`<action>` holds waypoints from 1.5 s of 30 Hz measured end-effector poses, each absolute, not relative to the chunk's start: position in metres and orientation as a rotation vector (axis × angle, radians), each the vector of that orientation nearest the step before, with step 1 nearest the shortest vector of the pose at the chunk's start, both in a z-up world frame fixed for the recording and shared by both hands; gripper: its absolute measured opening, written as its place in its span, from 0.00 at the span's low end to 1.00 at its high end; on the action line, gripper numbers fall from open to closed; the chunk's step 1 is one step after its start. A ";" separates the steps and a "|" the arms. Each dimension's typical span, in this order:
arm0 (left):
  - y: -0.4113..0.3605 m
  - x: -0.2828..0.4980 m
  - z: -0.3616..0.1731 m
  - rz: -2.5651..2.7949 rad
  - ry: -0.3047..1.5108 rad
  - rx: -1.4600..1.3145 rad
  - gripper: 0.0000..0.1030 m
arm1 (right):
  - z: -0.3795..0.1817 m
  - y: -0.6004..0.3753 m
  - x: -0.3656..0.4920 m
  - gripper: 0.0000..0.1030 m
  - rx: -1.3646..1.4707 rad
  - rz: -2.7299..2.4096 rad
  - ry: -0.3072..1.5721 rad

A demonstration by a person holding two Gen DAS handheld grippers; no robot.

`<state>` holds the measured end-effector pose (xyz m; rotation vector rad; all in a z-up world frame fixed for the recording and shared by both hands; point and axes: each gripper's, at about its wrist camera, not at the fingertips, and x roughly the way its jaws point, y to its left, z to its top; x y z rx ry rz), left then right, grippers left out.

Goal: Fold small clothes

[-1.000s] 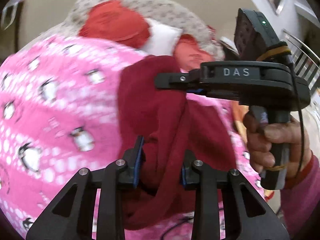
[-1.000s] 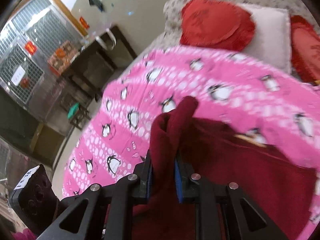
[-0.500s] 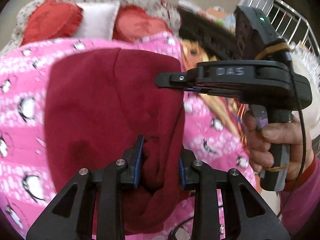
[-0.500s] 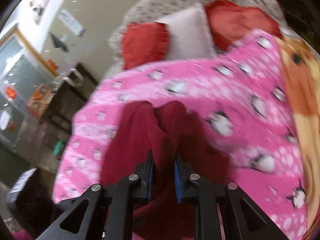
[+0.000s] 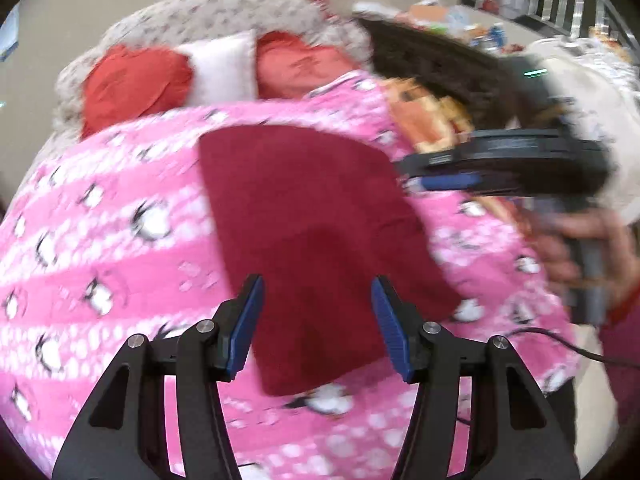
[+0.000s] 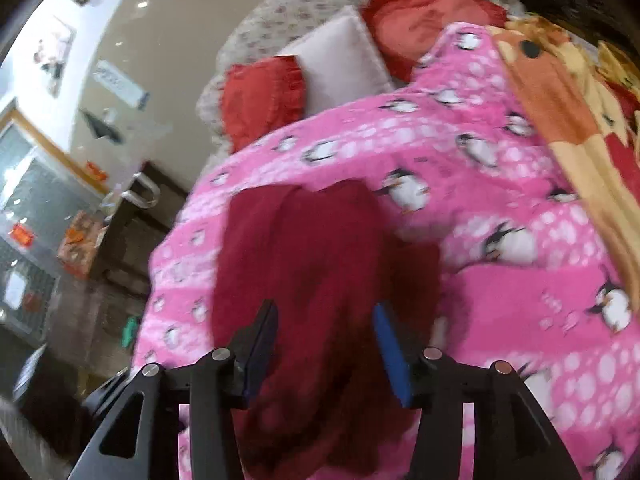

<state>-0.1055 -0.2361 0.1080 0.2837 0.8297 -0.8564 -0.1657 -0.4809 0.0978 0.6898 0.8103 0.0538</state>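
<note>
Your left hand-held gripper point(image 5: 316, 320) has just been opening, and its blue pads point(image 5: 248, 320) now stand apart on each side of the dark red cloth point(image 5: 312, 220) without pressing it. The cloth looks soft and fuzzy, folded into a flat shape with a straight far edge, and it lies on the pink blanket point(image 5: 100, 248) on the bed. That blanket is fleecy, with white dots and little penguins. Your right hand-held gripper point(image 6: 324, 344) has also just been opening; the red cloth point(image 6: 320, 280) sits between its pads, loose and let go, and here it looks lumpy and blurred. In the left view your right hand point(image 5: 576, 248) and its tool are smeared, so their shapes are hard to make out. At the head of the bed lie two red frilly pillows point(image 6: 264, 100) and a pale square pillow point(image 6: 340, 60). An orange patterned blanket point(image 6: 560, 92) runs off the right edge.
</note>
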 end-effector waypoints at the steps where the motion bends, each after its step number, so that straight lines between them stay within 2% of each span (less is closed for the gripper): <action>1: -0.234 -0.101 0.099 -0.835 0.850 0.281 0.54 | 0.102 -0.468 -0.167 0.46 0.657 0.081 0.812; 4: -0.245 -0.091 0.076 -0.806 0.895 0.299 0.54 | 0.105 -0.435 -0.169 0.45 0.521 0.131 0.830; 6: -0.246 -0.093 0.061 -0.804 0.931 0.308 0.54 | 0.092 -0.420 -0.171 0.32 0.403 0.099 0.903; 8: -0.245 -0.096 0.052 -0.808 0.958 0.296 0.54 | 0.068 -0.420 -0.174 0.26 0.311 -0.002 0.979; 11: -0.245 -0.102 0.047 -0.800 0.965 0.299 0.54 | 0.045 -0.443 -0.182 0.25 0.413 -0.020 0.985; 15: -0.240 -0.104 0.062 -0.800 0.928 0.295 0.54 | 0.063 -0.460 -0.197 0.25 0.515 -0.002 0.902; 17: -0.237 -0.105 0.068 -0.791 0.906 0.288 0.54 | 0.072 -0.474 -0.198 0.31 0.577 -0.019 0.845; 18: -0.236 -0.104 0.070 -0.789 0.902 0.278 0.54 | 0.075 -0.480 -0.198 0.42 0.607 -0.035 0.819; 19: -0.237 -0.102 0.070 -0.789 0.904 0.272 0.54 | 0.075 -0.490 -0.193 0.48 0.648 -0.060 0.794; 20: -0.238 -0.102 0.069 -0.789 0.909 0.269 0.54 | 0.075 -0.491 -0.186 0.51 0.672 -0.068 0.782; 22: -0.242 -0.101 0.066 -0.788 0.925 0.274 0.54 | 0.067 -0.501 -0.164 0.51 0.740 -0.061 0.786; 23: -0.244 -0.102 0.064 -0.790 0.930 0.279 0.54 | 0.065 -0.505 -0.151 0.49 0.765 -0.048 0.797; 24: -0.246 -0.103 0.062 -0.789 0.930 0.288 0.54 | 0.063 -0.505 -0.141 0.36 0.773 -0.033 0.801; 25: -0.248 -0.105 0.062 -0.786 0.925 0.297 0.54 | 0.063 -0.503 -0.132 0.31 0.737 -0.042 0.812; 26: -0.249 -0.106 0.061 -0.785 0.920 0.306 0.54 | 0.066 -0.501 -0.129 0.16 0.692 -0.058 0.816; 27: -0.251 -0.107 0.061 -0.789 0.916 0.312 0.54 | 0.071 -0.499 -0.124 0.10 0.634 -0.073 0.811; 29: -0.253 -0.107 0.058 -0.790 0.915 0.313 0.55 | 0.081 -0.495 -0.120 0.08 0.545 -0.093 0.808; 32: -0.259 -0.108 0.053 -0.789 0.914 0.333 0.56 | 0.068 -0.492 -0.104 0.08 0.380 -0.198 0.866; 35: -0.262 -0.111 0.052 -0.781 0.898 0.357 0.56 | 0.051 -0.499 -0.103 0.08 0.419 -0.194 0.892; 39: -0.255 -0.108 0.055 -0.780 0.916 0.323 0.56 | 0.073 -0.505 -0.126 0.12 0.507 -0.195 0.839; 45: -0.253 -0.107 0.054 -0.764 0.921 0.312 0.56 | 0.110 -0.456 -0.162 0.20 0.419 -0.050 0.818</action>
